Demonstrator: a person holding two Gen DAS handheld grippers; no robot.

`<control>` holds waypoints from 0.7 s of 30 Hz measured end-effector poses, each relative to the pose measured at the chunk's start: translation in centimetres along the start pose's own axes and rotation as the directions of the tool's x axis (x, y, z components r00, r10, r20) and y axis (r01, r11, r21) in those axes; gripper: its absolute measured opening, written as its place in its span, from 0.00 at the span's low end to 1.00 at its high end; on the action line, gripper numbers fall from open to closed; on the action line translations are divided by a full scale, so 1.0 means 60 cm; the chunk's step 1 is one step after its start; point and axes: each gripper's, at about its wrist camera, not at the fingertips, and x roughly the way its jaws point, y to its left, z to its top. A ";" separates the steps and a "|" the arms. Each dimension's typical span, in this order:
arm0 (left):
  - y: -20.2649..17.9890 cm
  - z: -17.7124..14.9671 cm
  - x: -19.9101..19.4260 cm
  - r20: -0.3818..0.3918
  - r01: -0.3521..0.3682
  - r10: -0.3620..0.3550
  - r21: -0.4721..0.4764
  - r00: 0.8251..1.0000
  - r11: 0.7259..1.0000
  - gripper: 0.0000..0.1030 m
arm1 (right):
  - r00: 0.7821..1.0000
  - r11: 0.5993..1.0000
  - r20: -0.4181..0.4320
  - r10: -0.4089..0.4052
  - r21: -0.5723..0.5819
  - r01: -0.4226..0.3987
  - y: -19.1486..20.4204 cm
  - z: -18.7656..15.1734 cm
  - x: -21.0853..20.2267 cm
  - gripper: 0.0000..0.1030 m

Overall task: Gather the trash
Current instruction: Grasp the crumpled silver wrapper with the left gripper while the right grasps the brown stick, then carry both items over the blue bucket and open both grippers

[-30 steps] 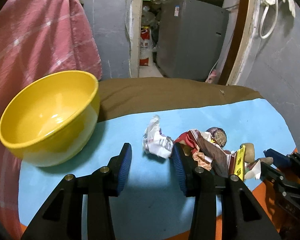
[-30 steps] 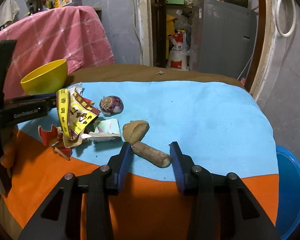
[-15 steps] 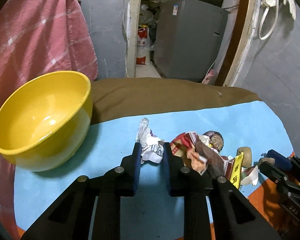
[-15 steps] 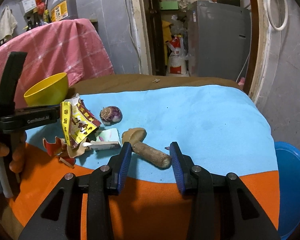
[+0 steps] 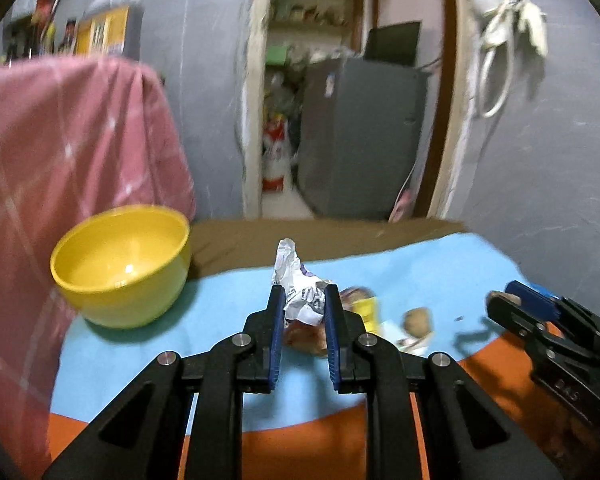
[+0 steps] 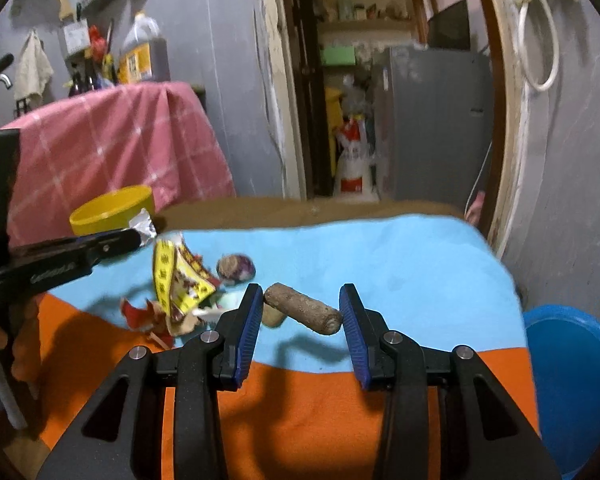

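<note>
My left gripper (image 5: pixel 302 298) is shut on a crumpled white wrapper (image 5: pixel 296 280) and holds it above the blue cloth; in the right wrist view that wrapper (image 6: pixel 145 227) sticks out of the left gripper (image 6: pixel 134 240) near the yellow bowl (image 6: pixel 112 209). My right gripper (image 6: pixel 300 308) is shut on a brown root piece (image 6: pixel 304 310), which hangs slantwise above its shadow. On the cloth lie a yellow-and-red snack packet (image 6: pixel 180 286), a purple onion (image 6: pixel 236 268) and a beige chunk (image 5: pixel 418 318). The yellow bowl (image 5: pixel 120 264) stands to the left of the left gripper.
The table wears a blue cloth (image 6: pixel 400 264) over an orange one (image 6: pixel 300 408). A blue tub (image 6: pixel 572 380) sits low past the table's right edge. A pink checked cloth (image 5: pixel 60 152) hangs behind the bowl. A hand grips the left tool at the far left.
The left jaws closed on the white wrapper and lifted it off the cloth. The right gripper rose with the brown root piece, which now hangs above the table.
</note>
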 end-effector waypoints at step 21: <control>-0.329 0.043 -0.027 0.078 0.294 -0.327 0.278 0.942 0.914 0.15 | 0.895 0.931 0.291 -0.338 0.242 0.273 -0.189 -0.024 -0.185 0.36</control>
